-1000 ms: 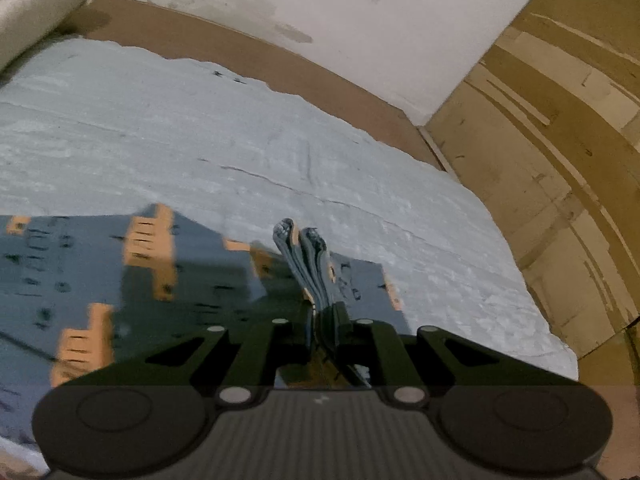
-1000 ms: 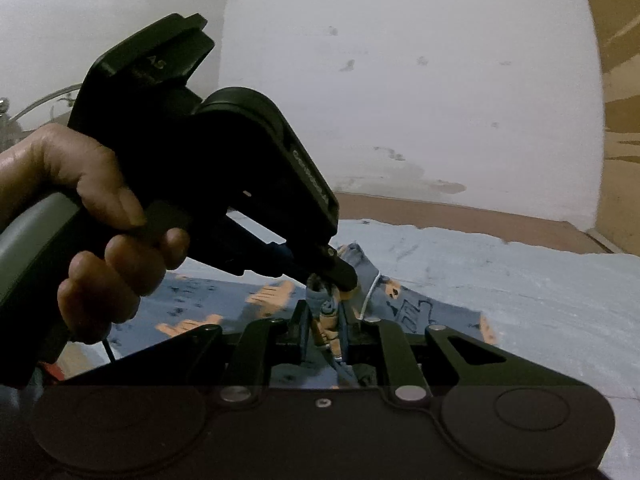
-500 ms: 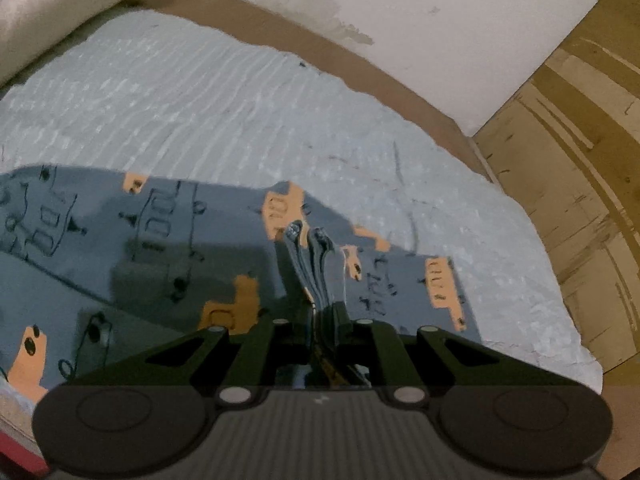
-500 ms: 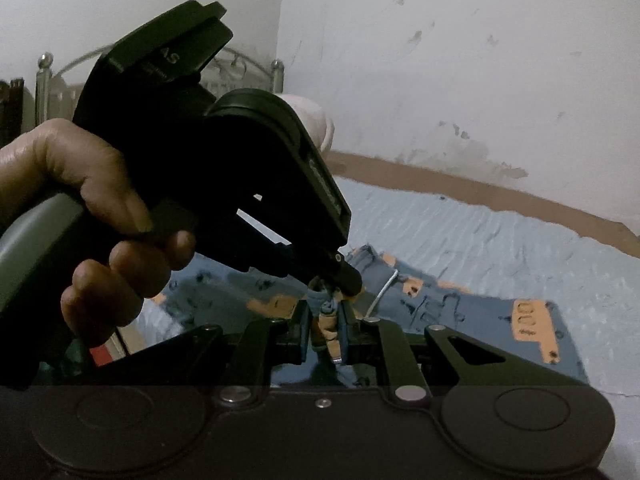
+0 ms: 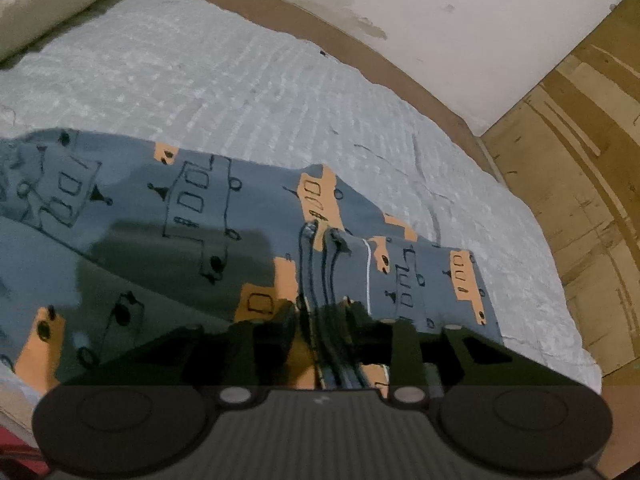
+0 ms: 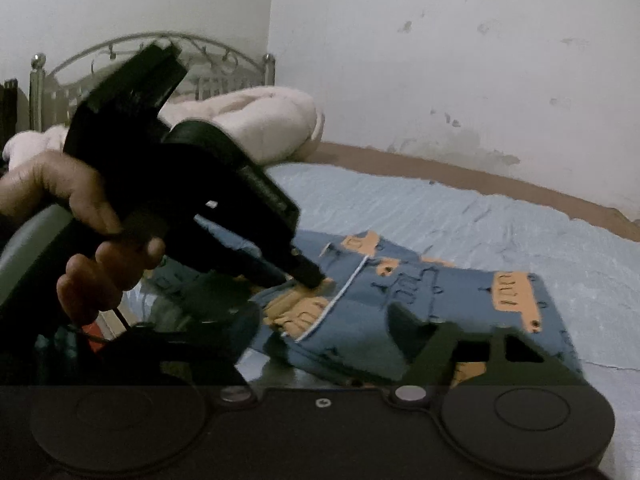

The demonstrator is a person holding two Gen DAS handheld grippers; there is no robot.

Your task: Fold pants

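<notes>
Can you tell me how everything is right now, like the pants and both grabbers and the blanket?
pants: folded over, lying flat on the bed sheet.
left gripper: jaws opening, bunched pants edge between them.
right gripper: jaws opening wide, pads off the pants.
bed sheet: spread out, slightly wrinkled.
pink blanket: bunched up by the headboard.

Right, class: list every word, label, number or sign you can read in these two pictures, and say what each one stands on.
Nothing here can be read for certain.
left gripper, its jaws opening with pants fabric between them: a faint line of lettering on its casing, too blurred to read.
pants: black outline drawings on orange patches, not words or numbers.
</notes>
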